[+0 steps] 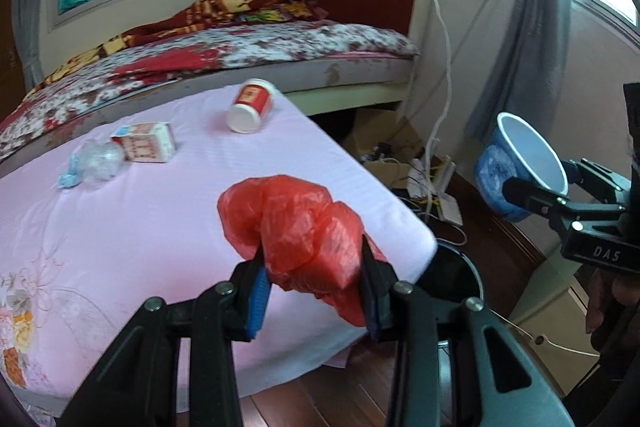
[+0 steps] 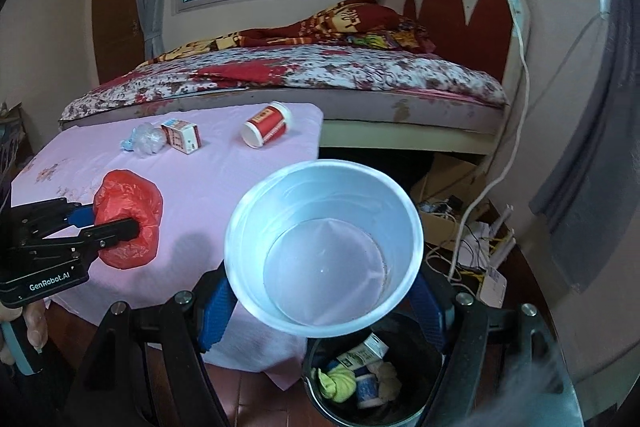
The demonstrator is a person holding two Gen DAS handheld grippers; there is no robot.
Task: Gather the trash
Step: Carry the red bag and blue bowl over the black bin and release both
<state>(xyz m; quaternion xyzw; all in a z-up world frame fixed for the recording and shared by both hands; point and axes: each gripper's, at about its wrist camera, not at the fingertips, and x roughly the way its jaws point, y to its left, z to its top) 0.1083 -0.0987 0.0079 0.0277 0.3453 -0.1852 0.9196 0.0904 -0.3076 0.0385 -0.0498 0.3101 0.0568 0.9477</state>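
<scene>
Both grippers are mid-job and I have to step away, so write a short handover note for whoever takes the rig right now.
Left gripper: shut on the red plastic bag, held over the near part of the pink-covered table.
Right gripper: shut on the white paper bowl, held above the black bin on the floor by the table corner.
Done: the bin already holds some trash, a small carton and crumpled wads among it.
Left: drop the bowl and the bag in, then fetch the red-labelled cup lying on its side, the small box and the crumpled clear plastic.
</scene>
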